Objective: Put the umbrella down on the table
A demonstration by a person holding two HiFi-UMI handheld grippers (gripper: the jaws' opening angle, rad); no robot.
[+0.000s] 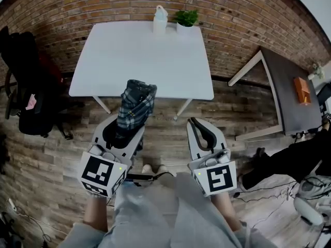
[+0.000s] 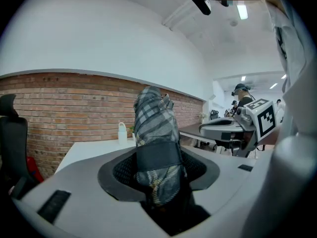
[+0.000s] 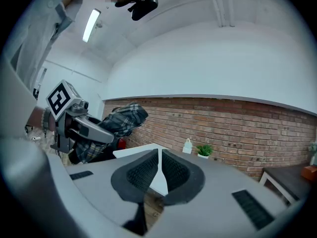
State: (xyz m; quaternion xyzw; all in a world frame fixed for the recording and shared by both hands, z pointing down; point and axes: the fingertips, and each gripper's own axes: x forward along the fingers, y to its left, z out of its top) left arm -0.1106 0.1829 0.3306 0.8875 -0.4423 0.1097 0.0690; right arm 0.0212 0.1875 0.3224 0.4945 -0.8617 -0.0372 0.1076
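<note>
Left gripper (image 1: 124, 129), held nearly level, clamped the folded umbrella (image 1: 137, 101), tip by the table's (image 1: 155, 61) near edge; open tabletop lay ahead. Right gripper (image 1: 200, 128) alongside was closed, empty.

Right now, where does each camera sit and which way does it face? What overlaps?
Head view: on the person's head, looking steeply down at the table; it shows the forearms, legs, left gripper and right gripper.
Left gripper view: rides the left gripper, faces along its jaws toward the brick wall; the jaws are closed on the plaid umbrella.
Right gripper view: rides the right gripper, faces the same wall; its jaws are together and empty.
Shared: both gripper views see the table, the bottle and the other gripper.
</note>
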